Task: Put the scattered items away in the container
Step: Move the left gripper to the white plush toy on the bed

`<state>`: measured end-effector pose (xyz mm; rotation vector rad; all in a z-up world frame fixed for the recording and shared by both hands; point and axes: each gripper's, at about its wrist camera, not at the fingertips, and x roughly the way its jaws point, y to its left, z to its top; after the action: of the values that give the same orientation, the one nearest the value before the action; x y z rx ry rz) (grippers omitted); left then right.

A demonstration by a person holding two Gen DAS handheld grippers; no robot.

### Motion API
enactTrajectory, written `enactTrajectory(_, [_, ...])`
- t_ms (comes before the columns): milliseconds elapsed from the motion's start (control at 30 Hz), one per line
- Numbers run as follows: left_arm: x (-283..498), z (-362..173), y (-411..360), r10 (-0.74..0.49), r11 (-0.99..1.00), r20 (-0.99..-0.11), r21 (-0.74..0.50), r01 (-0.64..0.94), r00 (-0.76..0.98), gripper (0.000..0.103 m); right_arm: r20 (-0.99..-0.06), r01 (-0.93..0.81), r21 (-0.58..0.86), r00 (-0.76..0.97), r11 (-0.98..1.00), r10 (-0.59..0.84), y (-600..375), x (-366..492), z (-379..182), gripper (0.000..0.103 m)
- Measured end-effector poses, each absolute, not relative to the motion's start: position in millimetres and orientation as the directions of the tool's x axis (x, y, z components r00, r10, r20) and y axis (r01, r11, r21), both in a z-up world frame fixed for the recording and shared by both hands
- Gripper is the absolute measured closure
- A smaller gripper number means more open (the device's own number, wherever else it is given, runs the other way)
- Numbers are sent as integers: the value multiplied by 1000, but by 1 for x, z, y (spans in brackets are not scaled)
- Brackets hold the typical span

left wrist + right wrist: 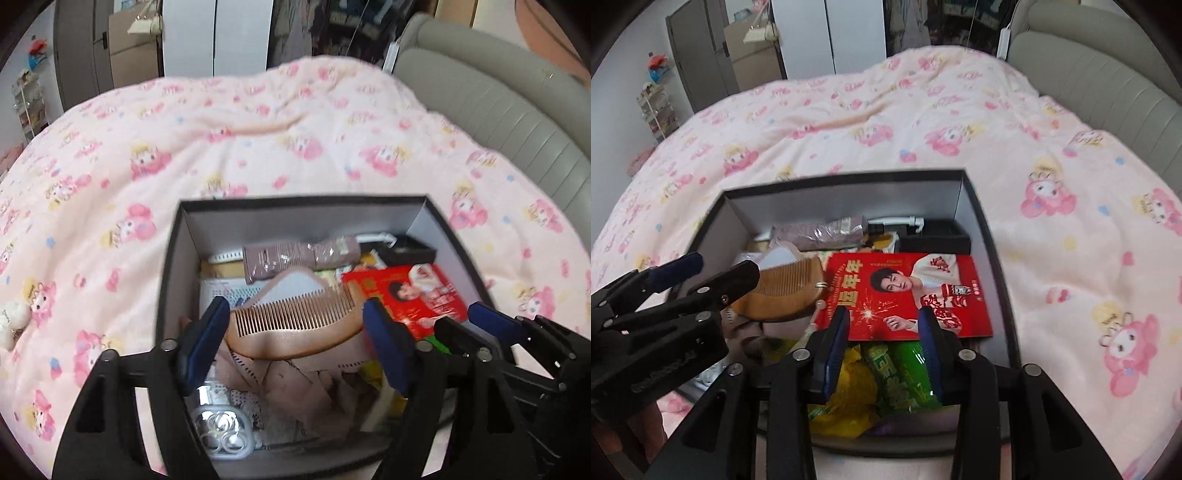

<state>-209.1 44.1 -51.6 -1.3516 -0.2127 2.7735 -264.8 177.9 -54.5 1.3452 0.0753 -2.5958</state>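
A black box [173, 258] with grey inner walls is sitting open on the bed, already holding the clutter. A wooden comb [295, 325] is lying flat on top, teeth pointing toward the far wall, beside a red card [908, 295] (a printed portrait on it). A mauve pouch [299, 258] is resting behind the comb, and green and yellow packets [886, 384] are crowding the near end.

- Box [177, 258]: near wall cut off behind left gripper [295, 343], rim smeared.
- Comb [295, 325]: handle end hidden under a blue pad.
- Green packet [897, 373]: print unreadable, partly under red card [908, 295].
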Motion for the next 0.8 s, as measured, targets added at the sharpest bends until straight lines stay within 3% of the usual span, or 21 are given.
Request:
enactTrajectory(33, [-206, -46, 42, 100, -989, -773, -144, 20, -626, 27, -803, 217, 53, -571, -975, -170, 178, -261, -49, 56])
enactTrajectory(100, [-195, -34, 38, 89, -989, -758, -142, 30, -646, 26, -774, 219, 35, -611, -975, -165, 176, -248, -37, 51])
enactTrajectory(533, [-98, 18, 9, 91, -990, -698, -139, 10, -710, 26, -704, 273, 57, -672, -960, -233, 136, -169, 6, 51])
enactTrajectory(800, [-50, 23, -59, 34, -981, -689, -161, 108, -724, 26, -707, 404, 36, -636, -914, -309, 62, -145, 13, 51])
